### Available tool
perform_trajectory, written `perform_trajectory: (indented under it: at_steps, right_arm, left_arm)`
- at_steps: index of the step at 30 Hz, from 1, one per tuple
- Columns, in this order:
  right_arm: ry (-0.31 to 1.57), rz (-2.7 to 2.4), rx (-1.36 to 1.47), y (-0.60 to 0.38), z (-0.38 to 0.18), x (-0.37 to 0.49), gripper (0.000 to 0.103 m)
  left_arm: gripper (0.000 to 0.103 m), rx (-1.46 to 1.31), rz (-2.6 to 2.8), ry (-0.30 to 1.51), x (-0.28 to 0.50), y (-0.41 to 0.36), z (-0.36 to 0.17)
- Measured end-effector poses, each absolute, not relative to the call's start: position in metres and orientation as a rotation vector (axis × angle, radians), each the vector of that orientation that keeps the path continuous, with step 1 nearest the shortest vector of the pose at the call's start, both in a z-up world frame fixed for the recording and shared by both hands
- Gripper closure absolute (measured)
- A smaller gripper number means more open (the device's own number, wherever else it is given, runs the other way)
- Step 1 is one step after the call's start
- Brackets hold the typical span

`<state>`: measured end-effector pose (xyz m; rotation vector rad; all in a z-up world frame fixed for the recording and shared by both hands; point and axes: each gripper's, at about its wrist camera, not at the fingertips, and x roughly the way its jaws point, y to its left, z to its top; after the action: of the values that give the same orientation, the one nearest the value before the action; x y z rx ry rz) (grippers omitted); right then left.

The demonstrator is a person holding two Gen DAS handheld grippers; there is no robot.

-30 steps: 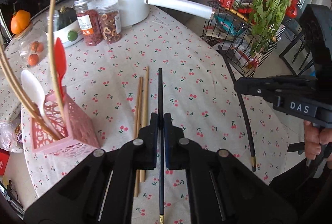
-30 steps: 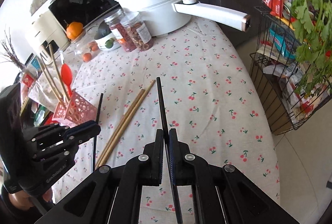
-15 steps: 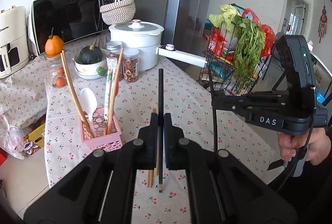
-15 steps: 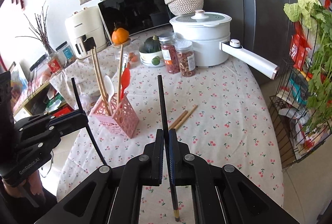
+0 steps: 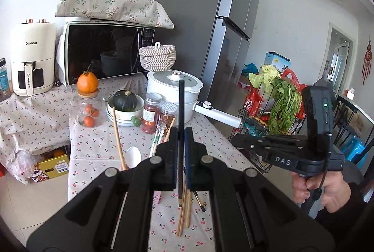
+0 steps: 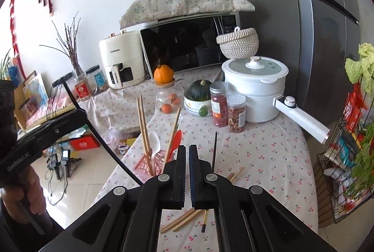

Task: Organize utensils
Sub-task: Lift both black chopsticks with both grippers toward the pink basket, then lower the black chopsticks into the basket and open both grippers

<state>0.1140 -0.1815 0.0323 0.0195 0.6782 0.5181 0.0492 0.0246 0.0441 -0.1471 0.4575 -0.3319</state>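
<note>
My left gripper (image 5: 181,135) is shut on a black chopstick (image 5: 181,107) that stands upright between its pads, raised above the table. From the right wrist, the left gripper (image 6: 80,111) holds that chopstick (image 6: 105,142) slanted at the left. My right gripper (image 6: 187,151) is shut with nothing between its pads. A second black chopstick (image 6: 213,149) with a gold tip sits just right of those jaws and seems to lie on the cloth beside a pair of wooden chopsticks (image 5: 184,217). The pink holder (image 6: 149,165) carries wooden chopsticks, a white spoon (image 6: 155,142) and a red spoon.
A white pot (image 6: 254,93) with a long handle, two jars (image 6: 236,114), a bowl with a pumpkin (image 6: 198,97) and an orange-topped jar stand at the back of the cherry-print tablecloth (image 6: 268,158). A wire rack of vegetables (image 6: 350,146) flanks the table's right edge.
Both grippers rose and tipped upward, so the views now take in the room. The left still grips its chopstick. The right's black chopstick has left its jaws and now sits beside them.
</note>
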Motion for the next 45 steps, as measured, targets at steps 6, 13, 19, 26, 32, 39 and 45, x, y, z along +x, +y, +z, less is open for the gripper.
perform_trajectory:
  at_steps: [6, 13, 19, 26, 32, 39, 45]
  right_arm:
    - [0.937, 0.474, 0.022, -0.17, -0.043, 0.171, 0.076]
    - [1.068, 0.437, 0.058, -0.163, -0.103, 0.223, 0.071]
    - [1.135, 0.418, 0.022, -0.131, -0.142, 0.255, 0.071]
    - [1.117, 0.304, -0.125, -0.118, -0.176, 0.268, 0.089]
    - [1.079, 0.316, -0.07, -0.135, -0.157, 0.259, 0.098]
    - [0.906, 0.363, 0.022, -0.168, -0.088, 0.209, 0.098]
    - [0.754, 0.415, 0.009, -0.181, -0.033, 0.155, 0.098]
  left_arm:
    - [0.097, -0.15, -0.343, 0.531, 0.044, 0.031, 0.028]
    - [0.097, -0.147, -0.329, 0.574, 0.046, 0.044, 0.017]
    - [0.097, -0.17, -0.321, 0.611, 0.052, 0.058, 0.009]
    - [0.097, -0.185, -0.325, 0.616, 0.055, 0.065, 0.009]
    - [0.097, -0.191, -0.323, 0.612, 0.054, 0.068, 0.01]
    - [0.097, -0.2, -0.311, 0.55, 0.045, 0.069, 0.024]
    - [0.097, -0.21, -0.286, 0.473, 0.037, 0.069, 0.037]
